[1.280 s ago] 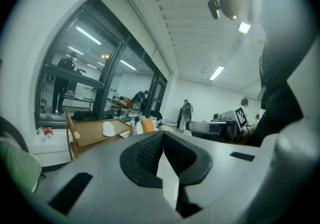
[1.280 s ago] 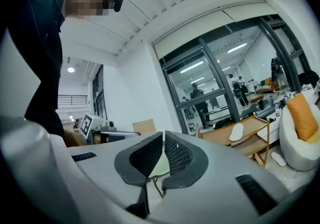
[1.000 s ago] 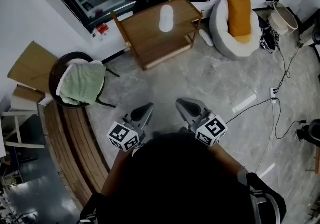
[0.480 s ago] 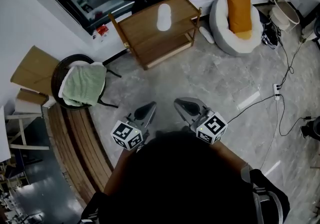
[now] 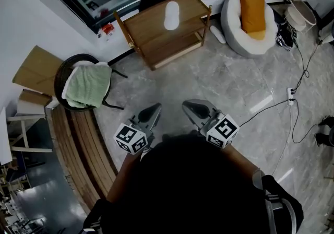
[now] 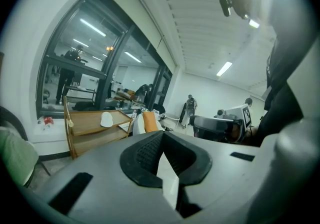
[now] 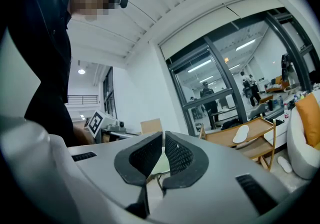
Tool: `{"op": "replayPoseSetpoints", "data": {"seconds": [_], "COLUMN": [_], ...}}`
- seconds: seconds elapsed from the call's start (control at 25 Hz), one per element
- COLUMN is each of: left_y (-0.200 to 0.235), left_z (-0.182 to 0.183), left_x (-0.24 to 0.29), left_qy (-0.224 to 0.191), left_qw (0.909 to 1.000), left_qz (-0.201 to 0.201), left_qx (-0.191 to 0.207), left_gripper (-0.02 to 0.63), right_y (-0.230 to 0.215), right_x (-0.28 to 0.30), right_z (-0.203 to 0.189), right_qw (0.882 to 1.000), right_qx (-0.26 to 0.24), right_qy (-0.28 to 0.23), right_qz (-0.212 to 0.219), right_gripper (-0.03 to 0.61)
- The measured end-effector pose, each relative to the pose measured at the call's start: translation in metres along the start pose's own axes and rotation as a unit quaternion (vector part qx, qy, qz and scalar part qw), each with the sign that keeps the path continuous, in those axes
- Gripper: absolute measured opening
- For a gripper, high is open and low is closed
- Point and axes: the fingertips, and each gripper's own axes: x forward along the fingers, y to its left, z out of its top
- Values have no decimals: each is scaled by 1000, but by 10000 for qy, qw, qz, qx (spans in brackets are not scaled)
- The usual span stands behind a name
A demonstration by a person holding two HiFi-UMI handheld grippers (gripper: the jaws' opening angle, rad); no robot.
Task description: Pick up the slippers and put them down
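Observation:
One white slipper (image 5: pixel 171 15) lies on top of the wooden shelf (image 5: pixel 151 32) at the far side of the room. A second white slipper (image 5: pixel 217 34) lies on the floor beside the shelf's right end. Both grippers hang side by side over the grey floor just in front of the person, far from the shelf. My left gripper (image 5: pixel 155 108) is shut and empty, and so is my right gripper (image 5: pixel 190 106). The shelf slipper (image 6: pixel 106 119) shows small past the left gripper (image 6: pixel 161 138). The right gripper (image 7: pixel 163 140) points towards the shelf slipper (image 7: pixel 241 133) and the floor slipper (image 7: pixel 285 164).
A round white pouf (image 5: pixel 235 24) with an orange cushion (image 5: pixel 251 9) stands right of the shelf. A black chair with a green towel (image 5: pixel 86 85) and a curved wooden bench (image 5: pixel 83 149) are at the left. Cables and a power strip (image 5: pixel 288 94) lie on the floor at the right.
The left gripper has edged slightly forward towards the shelf. The right gripper has kept its place. Both stay shut.

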Motion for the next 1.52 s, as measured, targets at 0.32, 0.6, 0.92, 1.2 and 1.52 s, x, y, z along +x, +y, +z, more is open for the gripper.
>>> {"op": "replayPoseSetpoints", "data": {"seconds": [0.32,0.6,0.92,1.2,1.52], "left_y": [14,29,34,96,207], "left_z": [8,22,21,26,63], "left_x": [2,-9,12,36,65], "left_qy": [-184,-295,-72,-128,-167], "left_qw": [9988,9950,9974,9994,9996], "left_qz": [432,957,716,309,-142], "left_qx": [-158,54,62,5,-167], "left_gripper": [11,12,12,12,12], "right_y": [-34,-78,-95,-122,-168], "right_x": [-24,-64,-53,4,100], "right_z": [5,13,3,-9,-4], "right_qw": [9994,9977,9963,9950,9869], "right_qx": [179,284,494,469,663], "right_qy": [-73,-223,-265,-77,244], "right_qz": [-288,-568,-647,-878,-1453], "right_gripper": [26,26,26,26,26]}}
